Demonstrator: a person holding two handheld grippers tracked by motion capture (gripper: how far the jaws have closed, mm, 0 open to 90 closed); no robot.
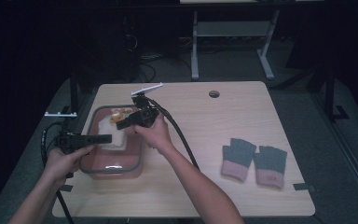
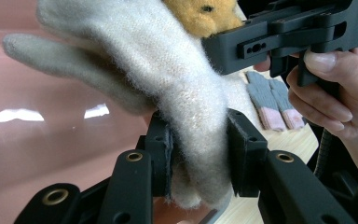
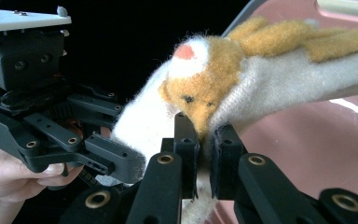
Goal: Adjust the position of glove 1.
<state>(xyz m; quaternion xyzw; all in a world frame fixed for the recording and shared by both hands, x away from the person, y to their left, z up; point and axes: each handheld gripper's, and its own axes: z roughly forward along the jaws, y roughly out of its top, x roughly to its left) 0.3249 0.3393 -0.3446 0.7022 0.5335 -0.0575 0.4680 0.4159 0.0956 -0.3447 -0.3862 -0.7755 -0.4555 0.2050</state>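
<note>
A cream knitted glove (image 1: 112, 132) with an orange animal face hangs just over an open pink container (image 1: 113, 167) at the table's left. My left gripper (image 1: 107, 138) comes in from the left and is shut on it. In the left gripper view its jaws pinch the glove's cuff (image 2: 199, 158). My right gripper (image 1: 120, 125) reaches in from the right and is shut on the same glove. The right gripper view has its pads (image 3: 204, 149) clamped on the fabric just under the orange face (image 3: 200, 93), with the left gripper (image 3: 51, 130) close by.
The container has a grey rim (image 1: 140, 154) and a shiny pink inside (image 2: 51, 140). A pair of grey gloves with pink cuffs (image 1: 254, 159) lies flat on the table's right side. A round cable hole (image 1: 214, 94) sits near the far edge.
</note>
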